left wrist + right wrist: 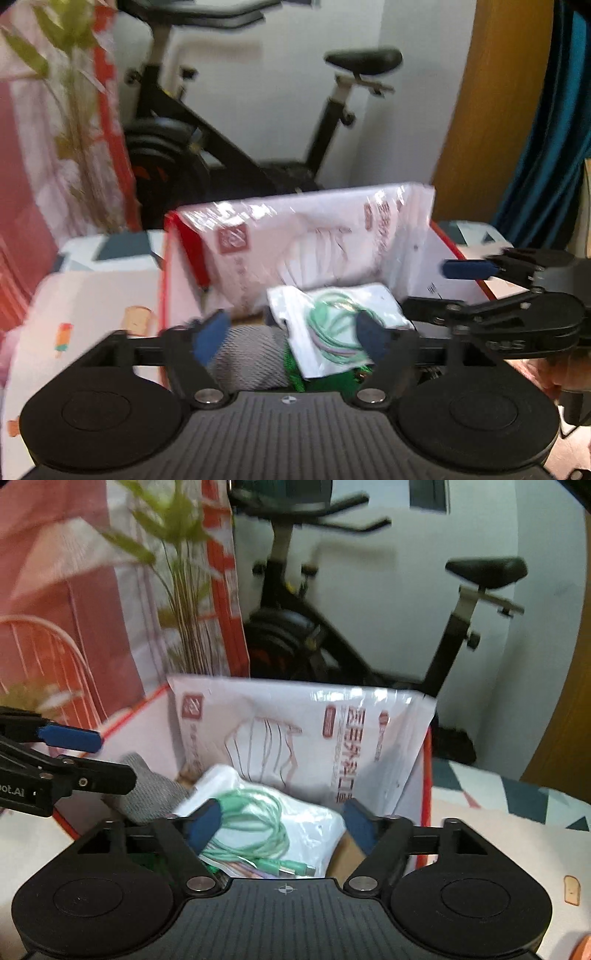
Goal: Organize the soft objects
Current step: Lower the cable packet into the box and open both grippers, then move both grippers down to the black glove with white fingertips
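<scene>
A red-edged white box [163,295] [427,775] stands on a patterned cloth. Inside it a large white plastic package [295,243] [295,738] with red print leans against the far wall. In front of that lie a clear bag of green cables [332,321] [258,812], a grey knitted piece [251,358] [155,794] and something green [332,384] underneath. My left gripper [290,334] [99,755] hangs open over the grey piece and the bag, holding nothing. My right gripper [281,823] [443,288] is open above the cable bag, also holding nothing.
An exercise bike [229,147] [332,635] stands behind the box by a white wall. A tall plant [184,590] and a pink and red panel [37,166] rise at the left. A wooden door [491,110] and blue fabric [554,147] are at the right.
</scene>
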Demonstrator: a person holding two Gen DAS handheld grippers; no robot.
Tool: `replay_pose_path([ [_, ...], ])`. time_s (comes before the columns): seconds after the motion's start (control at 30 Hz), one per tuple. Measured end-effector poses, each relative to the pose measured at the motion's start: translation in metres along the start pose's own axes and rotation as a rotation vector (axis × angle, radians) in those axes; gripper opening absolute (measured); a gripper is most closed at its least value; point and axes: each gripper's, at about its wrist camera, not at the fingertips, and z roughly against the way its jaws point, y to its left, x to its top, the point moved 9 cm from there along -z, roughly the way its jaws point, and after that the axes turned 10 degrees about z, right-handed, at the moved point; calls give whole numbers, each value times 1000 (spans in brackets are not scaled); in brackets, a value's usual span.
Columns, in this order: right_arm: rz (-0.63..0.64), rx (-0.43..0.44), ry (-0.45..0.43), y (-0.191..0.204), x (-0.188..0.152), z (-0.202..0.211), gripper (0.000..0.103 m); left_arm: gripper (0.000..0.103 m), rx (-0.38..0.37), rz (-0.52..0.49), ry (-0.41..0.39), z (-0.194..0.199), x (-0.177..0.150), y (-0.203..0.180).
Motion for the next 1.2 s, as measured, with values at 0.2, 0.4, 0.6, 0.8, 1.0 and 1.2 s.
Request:
replay_pose_path([
  [0.2, -23, -9, -176, 4, 7, 44, 103, 103, 69, 10, -130, 37, -2, 14],
  [0.4, -46, -59, -227, 5, -4, 66, 103, 103, 136, 28, -168, 61, -21, 30],
  [0.6, -60, -79, -232, 14, -27, 82, 103, 103, 99, 42, -207, 79, -45, 32],
  [0.8, -58, -118, -240, 24, -61, 97, 103, 103, 47, 86, -175, 78, -78, 30],
  [1.0, -46, -112, -207, 41, -95, 98, 103, 102, 33, 124, -96, 61, -114, 31],
  [1.2, -86, -66, -128, 43, -126, 74, 103, 100, 32, 131, -54, 41, -130, 34],
])
